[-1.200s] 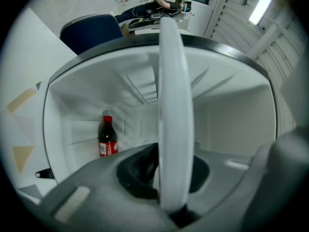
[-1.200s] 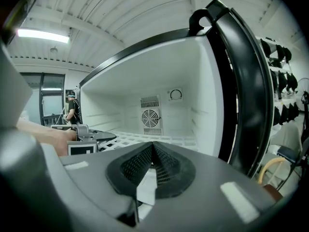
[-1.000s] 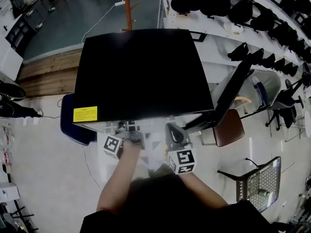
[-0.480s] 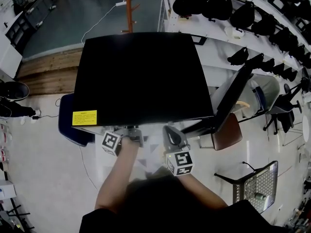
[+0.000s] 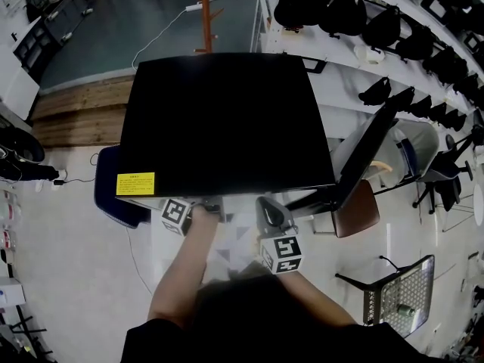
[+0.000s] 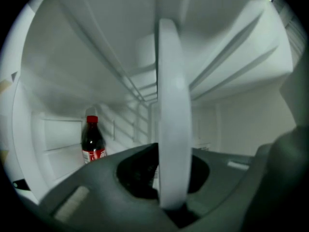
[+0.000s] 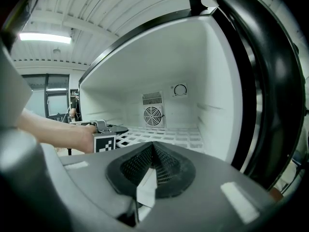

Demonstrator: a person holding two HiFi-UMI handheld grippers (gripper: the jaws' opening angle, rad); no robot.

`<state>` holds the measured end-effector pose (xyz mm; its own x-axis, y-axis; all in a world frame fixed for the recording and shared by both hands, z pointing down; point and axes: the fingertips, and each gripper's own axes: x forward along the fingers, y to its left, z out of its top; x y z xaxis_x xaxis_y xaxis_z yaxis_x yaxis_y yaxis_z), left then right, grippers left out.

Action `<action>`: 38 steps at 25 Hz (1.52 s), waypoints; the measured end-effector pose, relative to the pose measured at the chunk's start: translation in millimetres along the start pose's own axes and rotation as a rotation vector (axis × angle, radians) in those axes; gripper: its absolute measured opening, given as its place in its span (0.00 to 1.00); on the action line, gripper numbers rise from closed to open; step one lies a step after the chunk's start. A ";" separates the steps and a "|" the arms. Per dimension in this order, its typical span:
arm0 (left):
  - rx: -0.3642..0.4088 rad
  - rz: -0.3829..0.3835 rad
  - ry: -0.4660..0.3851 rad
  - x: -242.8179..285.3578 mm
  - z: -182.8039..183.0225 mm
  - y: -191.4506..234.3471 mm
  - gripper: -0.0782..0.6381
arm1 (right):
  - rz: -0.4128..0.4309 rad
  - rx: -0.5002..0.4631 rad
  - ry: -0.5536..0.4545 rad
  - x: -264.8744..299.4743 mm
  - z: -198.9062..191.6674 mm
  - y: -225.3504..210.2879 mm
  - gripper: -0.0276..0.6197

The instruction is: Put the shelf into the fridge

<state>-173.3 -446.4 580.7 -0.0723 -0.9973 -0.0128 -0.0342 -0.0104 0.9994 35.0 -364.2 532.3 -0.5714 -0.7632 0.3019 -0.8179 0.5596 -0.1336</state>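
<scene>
With the left hand-held gripper (image 5: 206, 207) and the right hand-held gripper (image 5: 270, 212) each clamped narrow on the near edge of the white shelf (image 7: 164, 135), which lies partly inside the fridge (image 5: 227, 119), an uneven push could skew it, jamming it or knocking the cola bottle (image 6: 92, 140) at the left.

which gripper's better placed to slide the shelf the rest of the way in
Left, probably. The left gripper is inside the fridge, jaws shut on the shelf rim near the wall rails. The right gripper sits back at the opening, pinching only a thin edge.
</scene>
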 end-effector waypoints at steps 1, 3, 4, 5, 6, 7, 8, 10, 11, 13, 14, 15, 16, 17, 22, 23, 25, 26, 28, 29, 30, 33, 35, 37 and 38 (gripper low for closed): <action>0.002 0.000 0.000 -0.1 0.6 -0.4 0.15 | -0.001 0.003 -0.001 -0.2 0.8 -0.2 0.04; 0.003 -0.001 0.000 0.3 0.5 -2.0 0.15 | -0.005 0.010 -0.006 -0.3 2.9 -1.5 0.04; 0.003 -0.002 0.000 0.4 0.2 -2.6 0.15 | -0.006 0.012 -0.008 -0.1 3.4 -1.7 0.05; 0.003 -0.002 -0.001 0.1 0.3 -2.9 0.16 | -0.006 0.013 -0.010 -0.1 3.4 -0.9 0.05; 0.000 -0.003 -0.004 -0.5 0.9 -2.7 0.16 | -0.005 0.012 -0.011 -0.3 3.2 0.6 0.05; -0.010 -0.007 -0.008 -1.0 1.5 -2.3 0.16 | -0.004 0.011 -0.012 -0.8 3.1 2.2 0.05; -0.025 -0.015 -0.009 -1.0 1.8 -2.1 0.19 | -0.003 0.009 -0.013 -1.7 3.3 3.4 0.05; -0.045 -0.040 0.008 -1.3 0.9 -3.3 0.30 | -0.001 0.008 -0.013 -4.8 4.4 5.3 0.05; -0.042 -0.048 0.021 -3.4 0.2 -4.7 0.35 | -0.001 0.008 -0.013 -7.2 4.6 6.6 0.05; -0.032 -0.051 0.035 -12.4 0.1 -6.6 0.39 | -0.004 0.004 -0.014 -12.9 3.9 9.3 0.05; -0.028 -0.052 0.037 -17.6 0.8 -6.6 0.41 | -0.009 0.002 -0.016 -15.5 3.5 10.4 0.04; -0.025 -0.053 0.040 -22.8 1.6 -6.5 0.42 | -0.015 0.000 -0.021 -17.9 3.4 11.7 0.05; -0.022 -0.054 0.044 -28.6 2.0 -6.5 0.43 | -0.019 0.000 -0.026 -20.4 3.4 14.0 0.05; -0.021 -0.054 0.051 -35.5 2.1 -6.3 0.43 | -0.023 0.001 -0.030 -23.5 2.9 17.7 0.05; -0.032 -0.052 0.067 -80.5 4.8 -3.6 0.44 | -0.033 -0.001 -0.038 -44.9 -4.7 42.9 0.05; -0.030 -0.056 0.073 -90.7 5.5 -5.8 0.44 | -0.035 0.000 -0.041 -49.9 -5.6 48.5 0.05; -0.014 -0.066 0.102 -114.0 5.7 -13.4 0.44 | -0.040 -0.001 -0.048 -61.1 -5.7 61.7 0.05; 0.007 -0.069 0.124 -127.3 5.3 -17.6 0.44 | -0.043 -0.003 -0.052 -67.0 -5.3 68.9 0.05; 0.076 -0.087 0.176 -156.9 4.2 -26.6 0.44 | -0.051 -0.007 -0.057 -79.8 -5.8 83.3 0.05; 0.108 -0.101 0.201 -172.9 4.2 -30.3 0.44 | -0.057 -0.007 -0.058 -86.5 -7.6 90.8 0.05; 0.127 -0.115 0.222 -189.7 5.2 -32.8 0.44 | -0.063 -0.006 -0.060 -93.3 -10.5 99.1 0.05; 0.164 -0.121 0.288 -243.3 9.3 -32.2 0.42 | -0.075 -0.007 -0.068 -114.8 -22.2 128.5 0.05; 0.223 -0.133 0.360 -279.4 0.4 -38.0 0.42 | -0.081 -0.015 -0.067 -131.3 -29.5 146.6 0.05; 0.341 -0.165 0.416 -313.6 -8.7 -52.7 0.39 | -0.084 -0.021 -0.059 -147.8 -37.1 164.2 0.05; 0.408 -0.184 0.431 -329.1 -9.2 -61.2 0.36 | -0.083 -0.022 -0.054 -155.4 -41.1 173.9 0.04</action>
<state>-138.3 -118.2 524.1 0.3775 -0.9222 -0.0836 -0.3923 -0.2411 0.8877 -15.7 -135.0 500.9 -0.5052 -0.8231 0.2596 -0.8612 0.5004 -0.0895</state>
